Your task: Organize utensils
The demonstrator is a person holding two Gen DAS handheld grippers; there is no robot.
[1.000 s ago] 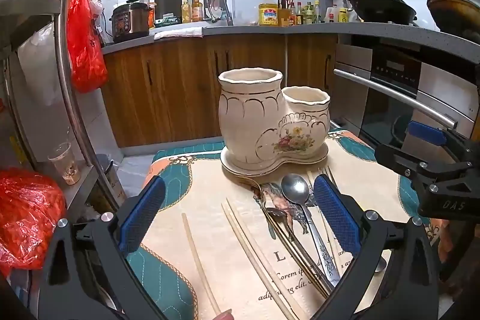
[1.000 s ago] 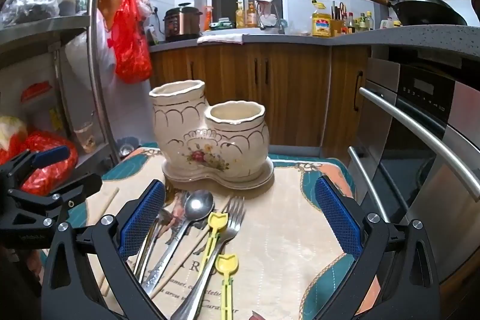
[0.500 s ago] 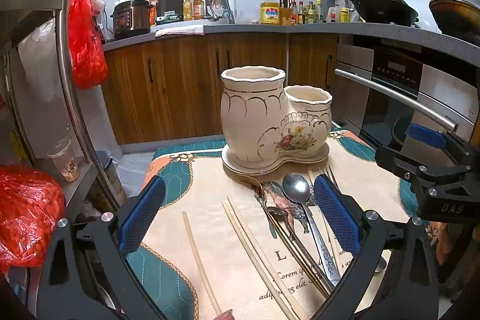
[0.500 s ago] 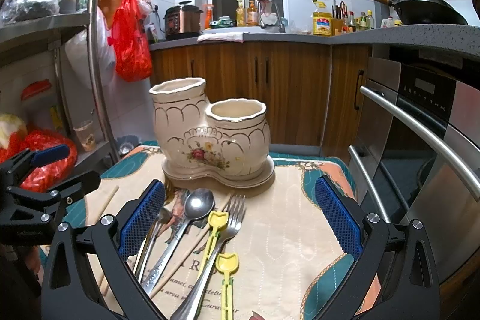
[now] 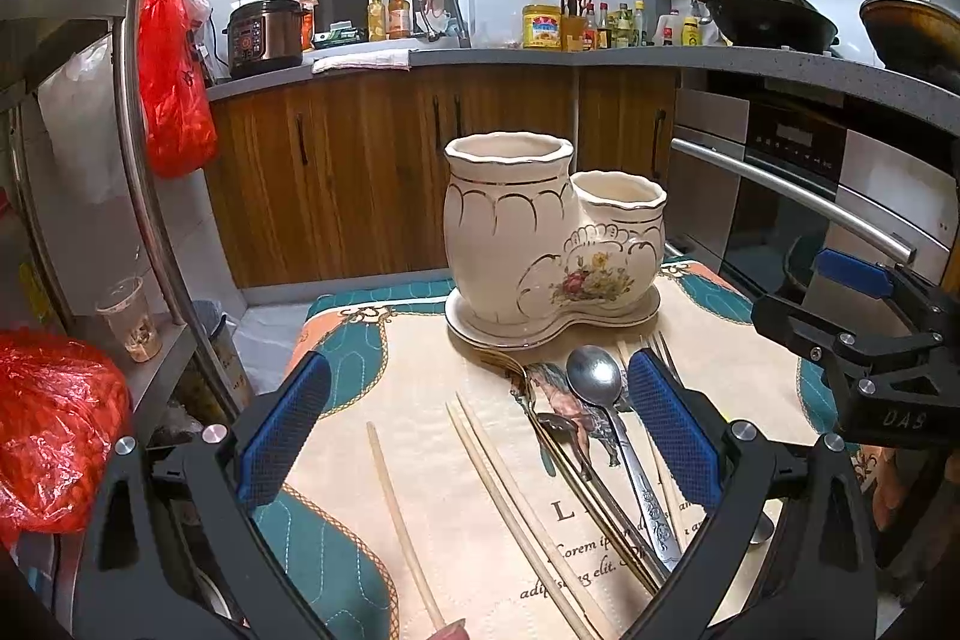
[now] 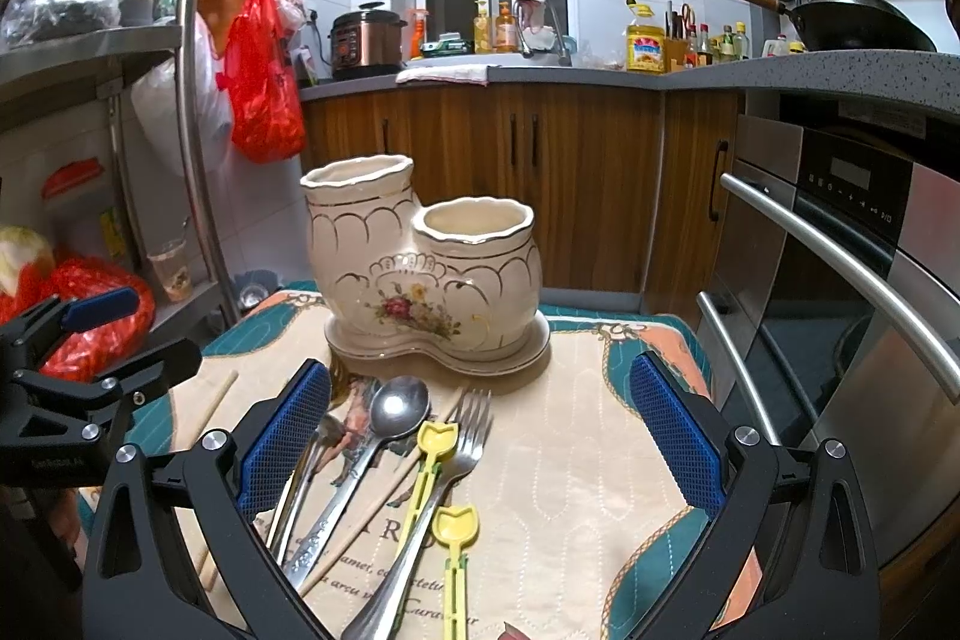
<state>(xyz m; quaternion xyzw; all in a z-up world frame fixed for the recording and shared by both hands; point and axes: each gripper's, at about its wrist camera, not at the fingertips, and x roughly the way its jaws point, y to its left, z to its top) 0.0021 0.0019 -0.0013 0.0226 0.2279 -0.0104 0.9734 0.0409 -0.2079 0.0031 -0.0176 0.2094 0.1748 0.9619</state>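
A cream ceramic holder point(image 5: 540, 238) point(image 6: 420, 268) with two cups stands at the far side of a patterned mat point(image 6: 588, 436). In front of it lie a steel spoon point(image 5: 594, 382) point(image 6: 396, 406), a fork point(image 6: 468, 436), two yellow picks point(image 6: 435, 442) and pale chopsticks point(image 5: 510, 478). A lone chopstick point(image 5: 396, 508) lies further left. My left gripper point(image 5: 480, 430) hangs open above the chopsticks. Open too, my right gripper point(image 6: 480, 436) hovers over the fork and picks. Both are empty.
A metal shelf pole point(image 5: 138, 142) with red bags point(image 5: 174, 76) stands left of the table. An oven with a long handle point(image 6: 840, 268) is close on the right. Wooden cabinets point(image 5: 360, 172) and a crowded counter sit behind.
Both grippers have drifted only slightly; the holder sits a touch lower and nearer in the views. Nothing was picked up or let go.
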